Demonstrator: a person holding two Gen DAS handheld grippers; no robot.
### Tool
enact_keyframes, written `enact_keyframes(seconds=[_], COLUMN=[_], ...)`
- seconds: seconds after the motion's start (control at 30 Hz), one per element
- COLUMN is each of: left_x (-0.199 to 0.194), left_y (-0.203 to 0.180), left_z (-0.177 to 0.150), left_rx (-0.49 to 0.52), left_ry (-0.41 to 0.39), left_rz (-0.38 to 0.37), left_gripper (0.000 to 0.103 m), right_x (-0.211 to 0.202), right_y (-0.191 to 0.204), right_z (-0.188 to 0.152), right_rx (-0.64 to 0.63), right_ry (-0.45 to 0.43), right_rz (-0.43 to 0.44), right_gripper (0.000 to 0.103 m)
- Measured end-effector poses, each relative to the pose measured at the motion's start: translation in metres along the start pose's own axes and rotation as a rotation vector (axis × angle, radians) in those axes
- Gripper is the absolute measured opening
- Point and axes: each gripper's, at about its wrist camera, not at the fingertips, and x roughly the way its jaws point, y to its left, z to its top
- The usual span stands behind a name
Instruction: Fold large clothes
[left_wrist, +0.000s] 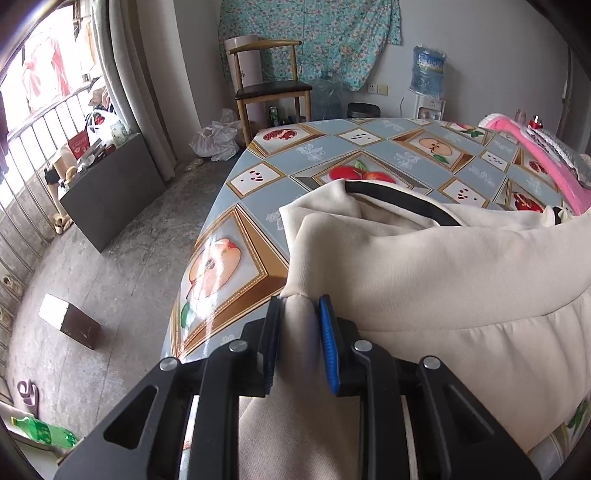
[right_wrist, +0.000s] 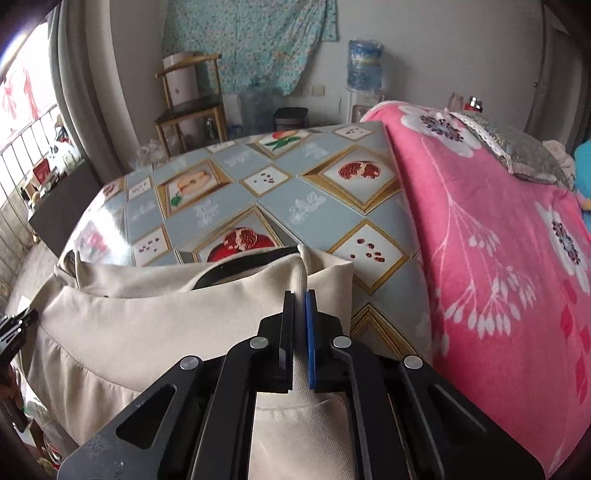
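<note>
Left wrist view: left gripper (left_wrist: 300, 301) sits at 6 o'clock, jaws narrow and clamped on a thick bunched fold of the cream garment (left_wrist: 424, 266). The garment fills the 3 to 6 o'clock part of the frame and lies on the table (left_wrist: 258, 184) with the fruit-print cloth, its dark neckline (left_wrist: 402, 199) near centre. The garment's left edge sits close to the table edge at 7 o'clock. Floor, chair (left_wrist: 269, 85) and a green bottle (left_wrist: 44, 432) are well apart from it.

Risk here: the bunched roll is thick, so layers could slip out unevenly if the left side is pulled harder than the right, skewing the fold. Cloth near the table edge could also slide off the glossy cover.

Right wrist view: right gripper (right_wrist: 300, 293) at 6 o'clock, jaws nearly closed, pinching a thin edge of the cream garment (right_wrist: 155, 317) by the neckline. The garment spreads from 6 to 9 o'clock. A pink blanket (right_wrist: 498, 258) covers the table's 3 o'clock side, near the garment but apart from it. The other gripper (right_wrist: 14, 332) shows at 9 o'clock.

Risk here: the pinch takes little cloth, maybe only 1 layer, so it may pull free on a lift. A wide swing toward 3 o'clock could drag the garment onto the blanket.
</note>
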Motion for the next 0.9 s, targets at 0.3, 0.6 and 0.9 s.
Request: enact_keyframes(seconds=[0.3, 0.6, 0.9], left_x=[-0.002, -0.007, 0.021], left_y=[0.004, 0.014, 0.018], left_z=[-0.001, 0.014, 0.008], left_rx=[0.002, -0.040, -0.093], left_ry=[0.009, -0.026, 0.080], left_rz=[-0.038, -0.104, -0.095], left_gripper=[0.025, 0.027, 0.027], right_x=[0.027, -0.038, 0.011], right_y=[0.002, 0.110, 0.154], right_z=[-0.009, -0.030, -0.075], right_rx=[0.031, -0.249, -0.229], right_ry=[0.120, 0.060, 0.230], right_rz=[-0.055, 0.170, 0.114], right_gripper=[0.022, 0.066, 0.066])
